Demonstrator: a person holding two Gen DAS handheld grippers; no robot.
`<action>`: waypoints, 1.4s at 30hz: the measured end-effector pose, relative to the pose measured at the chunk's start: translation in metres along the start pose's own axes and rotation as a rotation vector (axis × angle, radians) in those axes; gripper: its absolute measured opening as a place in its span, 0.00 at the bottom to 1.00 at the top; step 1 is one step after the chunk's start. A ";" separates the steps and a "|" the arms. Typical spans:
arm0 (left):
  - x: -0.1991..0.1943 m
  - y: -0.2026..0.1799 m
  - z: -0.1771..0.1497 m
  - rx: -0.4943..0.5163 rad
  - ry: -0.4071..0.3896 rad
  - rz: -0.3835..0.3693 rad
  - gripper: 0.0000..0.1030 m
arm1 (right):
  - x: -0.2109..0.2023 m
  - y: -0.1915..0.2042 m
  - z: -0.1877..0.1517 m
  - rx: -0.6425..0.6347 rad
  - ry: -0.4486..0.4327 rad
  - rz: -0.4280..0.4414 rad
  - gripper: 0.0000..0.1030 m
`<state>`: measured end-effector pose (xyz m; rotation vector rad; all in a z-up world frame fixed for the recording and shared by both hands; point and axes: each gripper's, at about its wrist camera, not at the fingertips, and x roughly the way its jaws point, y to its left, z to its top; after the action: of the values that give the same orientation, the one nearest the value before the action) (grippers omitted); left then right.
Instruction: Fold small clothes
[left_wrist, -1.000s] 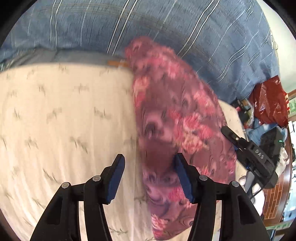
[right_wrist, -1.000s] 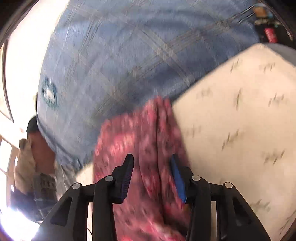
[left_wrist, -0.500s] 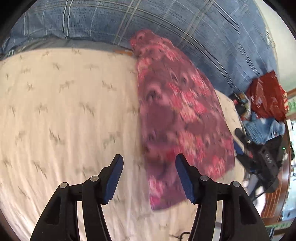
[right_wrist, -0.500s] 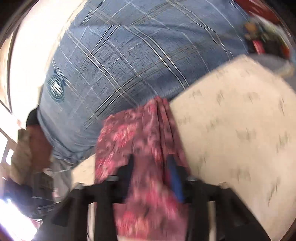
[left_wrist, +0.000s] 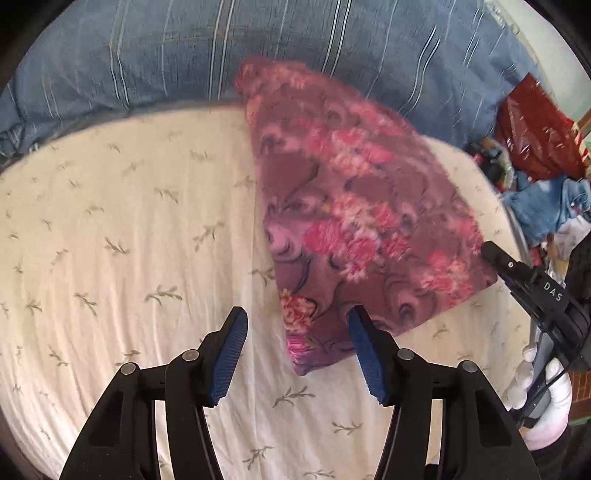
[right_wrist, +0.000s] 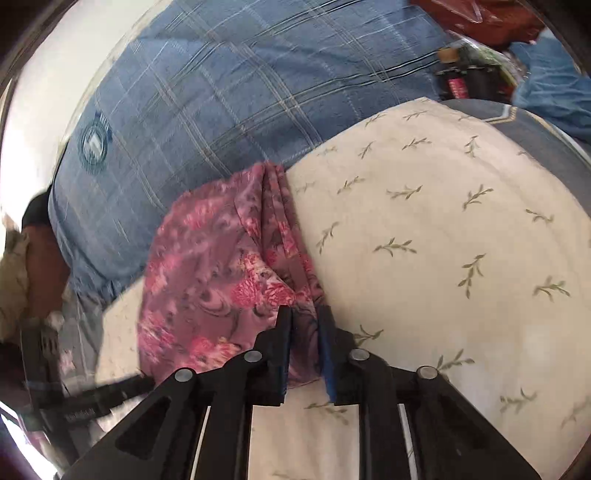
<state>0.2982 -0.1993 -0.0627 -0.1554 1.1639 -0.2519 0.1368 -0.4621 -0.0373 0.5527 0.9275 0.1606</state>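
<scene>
The floral garment (left_wrist: 354, 225) lay on the cream leaf-print sheet (left_wrist: 122, 236), already doubled into a long wedge. Its narrow far end rested against the blue plaid bedding (left_wrist: 332, 40) and its wide near end pointed towards the grippers. In the right wrist view several stacked edges ran along its right side, so it was probably partly folded, with at least one more fold to go.

The right gripper (right_wrist: 303, 332) was closing on the near corner of those stacked edges, and cloth bunched between its blue pads. That corner looked like the sensible hold, since it caught all the layers at once and would keep them aligned while being carried over. A thin bite might let the lower layers slip.

The left gripper (left_wrist: 295, 354) hung just above the sheet with its tongs well apart and nothing pinched. The garment's nearest tip showed in the gap between them, apparently lined up for a matching grip.

At the right edge a white-gloved hand (left_wrist: 543, 398) held the other tool, and a red bag (left_wrist: 535, 136) lay among clutter beyond the bed.
</scene>
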 end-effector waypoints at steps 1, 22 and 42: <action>-0.007 -0.001 0.000 0.009 -0.024 0.010 0.54 | -0.003 0.003 0.003 -0.001 -0.018 0.007 0.17; 0.034 0.019 0.050 -0.019 -0.003 -0.033 0.63 | 0.046 0.058 0.019 -0.218 0.016 -0.005 0.15; 0.124 0.053 0.195 -0.206 0.091 -0.081 0.70 | 0.146 0.060 0.118 -0.009 0.089 -0.043 0.05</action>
<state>0.5300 -0.1846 -0.1093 -0.3757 1.2749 -0.2116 0.3239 -0.4037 -0.0545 0.5200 1.0236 0.1519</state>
